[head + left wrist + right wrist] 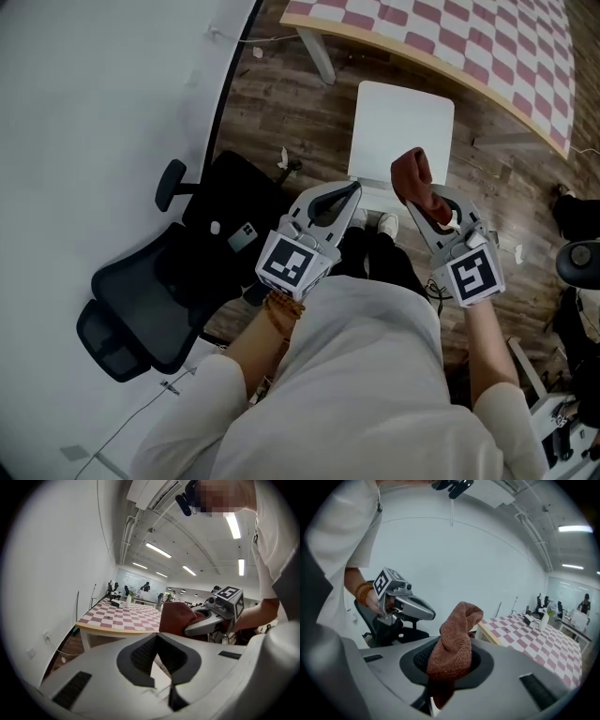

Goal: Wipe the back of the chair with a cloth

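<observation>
Holding: right gripper [427, 200] has its jaws clamped on the rust-brown cloth [412, 174]. One fold stands up past the tips and a tail hangs under them.
Left jaws: left gripper [354, 190] is closed tip to tip, with nothing in it.
Cloth position: up in the air with my right jaws, over the near edge of the white chair [403, 122]. I cannot tell whether it touches.
Edges: the curved rim of the checked surface [450, 37] lies just beyond the chair. The white wall [94, 94] is on my left, with the black office chair [141, 305] close against it.
Open room: wood floor [272, 103] lies bare between the office chair and the white chair.
Head view only: the white chair's seat from above, and both grippers side by side and apart.
Left gripper view only: the right gripper and cloth side-on, strip lights overhead, and a white bottle [128, 601] on the checked surface.
Right gripper view only: the left gripper in front of the office chair and wall.
</observation>
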A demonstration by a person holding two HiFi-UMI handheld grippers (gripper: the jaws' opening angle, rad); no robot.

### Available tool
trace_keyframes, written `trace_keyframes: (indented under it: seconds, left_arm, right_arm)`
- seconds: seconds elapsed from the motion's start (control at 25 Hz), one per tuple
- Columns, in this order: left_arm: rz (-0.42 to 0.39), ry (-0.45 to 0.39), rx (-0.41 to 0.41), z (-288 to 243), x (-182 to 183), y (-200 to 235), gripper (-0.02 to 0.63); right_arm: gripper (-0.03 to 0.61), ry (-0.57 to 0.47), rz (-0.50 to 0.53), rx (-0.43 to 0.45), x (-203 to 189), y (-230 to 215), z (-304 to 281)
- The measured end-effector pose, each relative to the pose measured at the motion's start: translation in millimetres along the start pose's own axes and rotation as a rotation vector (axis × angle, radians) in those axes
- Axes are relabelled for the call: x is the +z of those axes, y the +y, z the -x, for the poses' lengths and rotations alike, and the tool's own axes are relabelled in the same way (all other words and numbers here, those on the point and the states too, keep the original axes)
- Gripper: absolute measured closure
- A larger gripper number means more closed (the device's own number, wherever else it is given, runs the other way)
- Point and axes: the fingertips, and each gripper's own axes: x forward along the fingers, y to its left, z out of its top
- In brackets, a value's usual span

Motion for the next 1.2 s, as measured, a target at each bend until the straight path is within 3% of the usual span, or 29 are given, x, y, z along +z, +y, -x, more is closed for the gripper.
trace_keyframes:
  seconds: [0.24,0.4,0.84,1.2]
  left_arm:
    - [-0.082,0.160,-0.079,-17.8,-36.3,9.6,0.603]
    - [-0.079,0.230,-0.121,-28.3,-55.2,12.6,0.603]
    - [-0.008,0.319,-0.124,-56.1,-96.9,26.6,0.601]
    - [0.021,0.330,-0.116,-61.6,-108.9,30.2,0.601]
  right_arm:
    - [0.494,0.232,0.352,0.204,-61.1,-0.1,-57.9]
    - [0.494,0.371,0.490,0.349,-107.7,6.8,-87.9]
    - [0.494,0.571,0.648,0.692,-218.6,23.8,-152.6]
    - [0.494,0.676,0.751,0.876,-284.5,35.6,-181.6]
